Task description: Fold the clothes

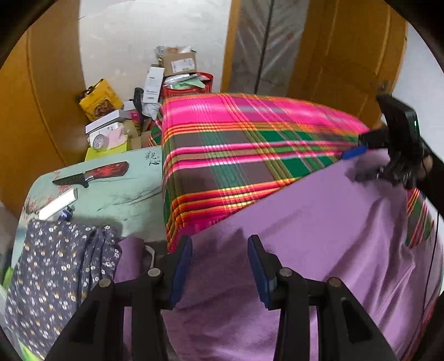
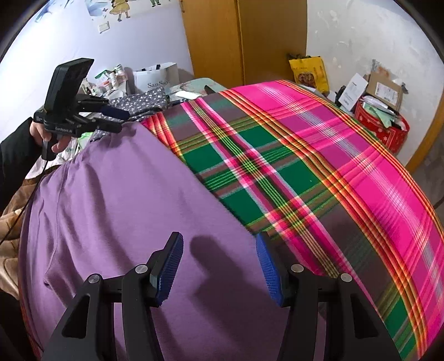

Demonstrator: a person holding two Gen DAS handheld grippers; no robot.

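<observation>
A purple garment (image 2: pixel 133 200) is spread flat over a plaid cloth (image 2: pixel 319 166). The left gripper (image 1: pixel 220 266) is held low above the garment's near edge, fingers apart and empty. The right gripper (image 2: pixel 219 266) is likewise poised over the garment's edge — fingers spread, nothing between them.

A lived-in home room: wooden wardrobe doors (image 2: pixel 238 41), children's stickers on the wall (image 2: pixel 119 8), a plaid cloth (image 2: pixel 319 155) spread over the counter, and beyond its far edge a clutter of cardboard boxes (image 1: pixel 180 62), shopping bags (image 2: pixel 155 76) and a red bin (image 2: pixel 388 130).
</observation>
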